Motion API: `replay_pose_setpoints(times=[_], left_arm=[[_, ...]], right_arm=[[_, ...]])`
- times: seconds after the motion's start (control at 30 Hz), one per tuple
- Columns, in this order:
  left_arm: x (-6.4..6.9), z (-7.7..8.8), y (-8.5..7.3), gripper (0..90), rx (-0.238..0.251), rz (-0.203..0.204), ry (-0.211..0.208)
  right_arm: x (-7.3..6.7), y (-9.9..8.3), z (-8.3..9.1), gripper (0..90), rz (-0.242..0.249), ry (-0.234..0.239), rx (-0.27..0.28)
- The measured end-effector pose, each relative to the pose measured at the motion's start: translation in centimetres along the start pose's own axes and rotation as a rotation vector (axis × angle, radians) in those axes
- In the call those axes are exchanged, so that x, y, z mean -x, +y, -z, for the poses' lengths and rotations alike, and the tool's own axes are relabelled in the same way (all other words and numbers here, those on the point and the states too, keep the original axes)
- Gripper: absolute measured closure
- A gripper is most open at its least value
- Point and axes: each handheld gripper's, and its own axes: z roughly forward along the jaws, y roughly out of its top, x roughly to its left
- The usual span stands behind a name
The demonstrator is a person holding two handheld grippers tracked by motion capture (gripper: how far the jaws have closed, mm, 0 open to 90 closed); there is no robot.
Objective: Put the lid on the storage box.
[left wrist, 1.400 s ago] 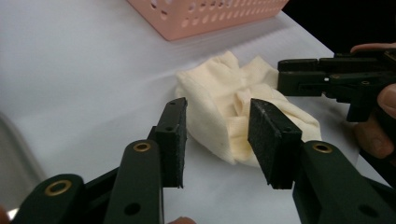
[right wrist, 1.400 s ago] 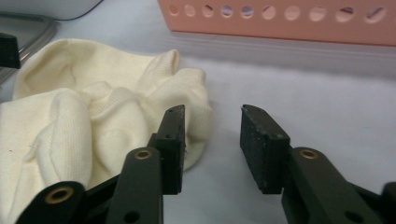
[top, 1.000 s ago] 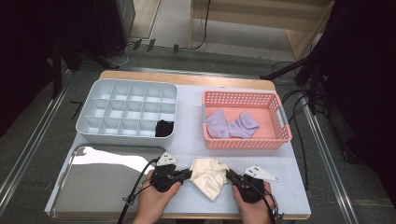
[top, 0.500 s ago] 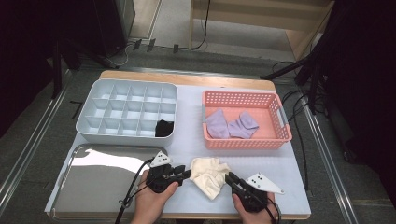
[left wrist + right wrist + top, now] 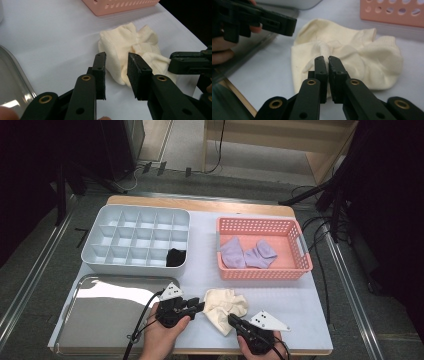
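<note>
The right gripper [image 5: 327, 60] has its black jaws pinched together on a raised fold of the cream sock [image 5: 352, 57], a soft ribbed knit bunched into rumpled lumps on the smooth white table [image 5: 200, 265]. Across the sock, the left gripper [image 5: 117, 58] has just been closing slightly, its flat, rough-faced pads still apart with the sock's near edge between them, not pressed. Beyond both stands a pink perforated basket [image 5: 260, 272]; its far contents are hard to make out from the gripper views.
</note>
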Motion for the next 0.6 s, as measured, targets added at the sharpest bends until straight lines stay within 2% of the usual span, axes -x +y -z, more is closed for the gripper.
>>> replay_pose_setpoints(times=[0.03,0.07,0.17,0.2,0.23,0.27,0.3,0.33,0.37,0.47,0.53,0.6], left_arm=[[-0.1,0.1,0.0,67.6,0.007,0.0,-0.003],[-0.1,0.2,0.0,67.1,0.005,-0.005,-0.005],[-0.3,0.5,0.0,65.5,0.012,-0.002,-0.006],[-0.3,0.5,0.0,65.2,0.012,-0.002,-0.006],[-0.3,0.6,0.0,65.2,0.014,-0.002,-0.006],[-0.4,0.7,0.0,64.7,0.021,0.002,-0.008],[-0.4,0.7,0.0,64.5,0.021,0.002,-0.008],[-0.4,0.8,-0.1,64.3,0.022,0.004,-0.008],[-0.4,0.8,-0.1,64.2,0.022,0.004,-0.008],[-0.5,0.7,-0.1,63.8,0.02,0.002,-0.013],[-0.6,0.4,-0.2,63.6,0.014,0.011,-0.025],[-0.5,0.1,-0.2,63.2,0.007,0.012,-0.027]], right_arm=[[-0.7,0.1,0.1,86.5,0.004,0.009,0.027],[-1.0,0.2,0.1,86.0,0.011,0.026,0.028],[-2.1,0.3,-0.3,76.4,0.067,0.155,-0.001],[-2.4,0.4,-0.3,73.0,0.093,0.179,0.007],[-2.4,0.4,-0.3,73.0,0.093,0.179,0.007],[-2.2,0.9,0.2,67.0,0.103,0.176,0.047],[-2.2,0.9,0.2,67.0,0.103,0.176,0.047],[-1.3,1.2,0.7,66.2,0.058,0.144,0.091],[-1.3,1.2,0.7,66.2,0.058,0.144,0.091],[0.7,1.4,0.7,62.9,0.001,0.017,0.105],[1.6,1.4,0.0,57.8,-0.034,-0.024,0.076],[2.1,1.3,-0.9,57.5,-0.047,-0.036,0.026]])
